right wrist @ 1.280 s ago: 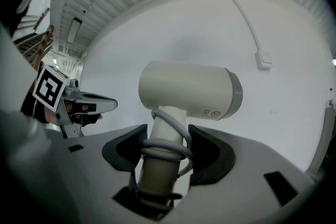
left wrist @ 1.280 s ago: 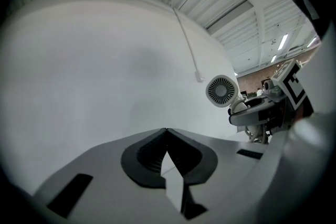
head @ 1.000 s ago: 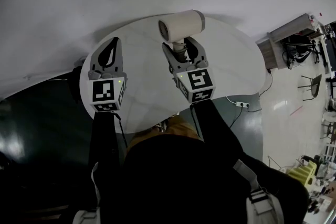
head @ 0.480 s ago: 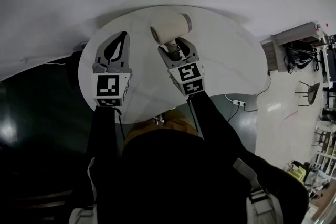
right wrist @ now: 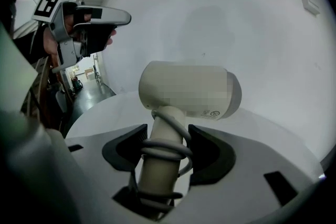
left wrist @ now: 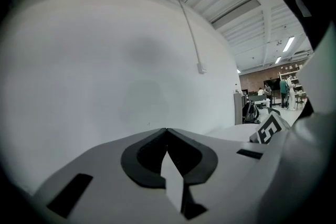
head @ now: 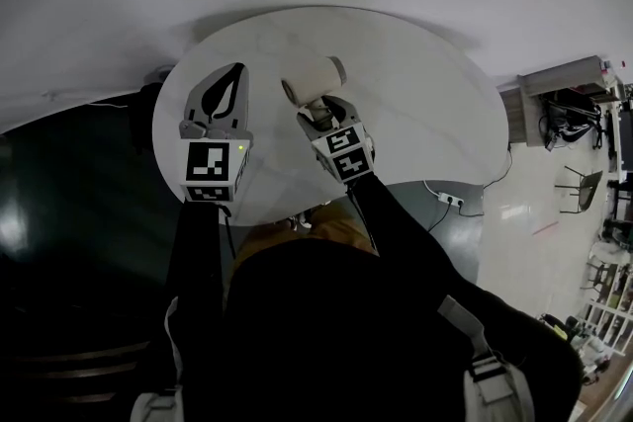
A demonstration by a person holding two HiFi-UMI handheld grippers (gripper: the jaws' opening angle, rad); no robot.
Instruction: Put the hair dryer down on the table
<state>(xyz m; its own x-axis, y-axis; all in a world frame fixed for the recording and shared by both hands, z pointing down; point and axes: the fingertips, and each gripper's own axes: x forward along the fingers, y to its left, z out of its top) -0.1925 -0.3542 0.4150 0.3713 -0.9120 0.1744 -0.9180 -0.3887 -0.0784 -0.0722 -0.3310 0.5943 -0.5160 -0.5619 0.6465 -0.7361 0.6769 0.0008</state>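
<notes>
- Your right gripper (head: 318, 111) pinches the hair dryer (head: 312, 80) by its handle, over the table (head: 415, 114);
- your left gripper (left wrist: 167, 131) sits pressed together, empty;
- let go too high and it may roll — the cord (right wrist: 165, 152) could snag a jaw.

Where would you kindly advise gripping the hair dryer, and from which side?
Grip the handle just under the barrel, coming from its free lower end. It is slim and round; the barrel looks too wide. The right tongs hold the hair dryer so.
</notes>
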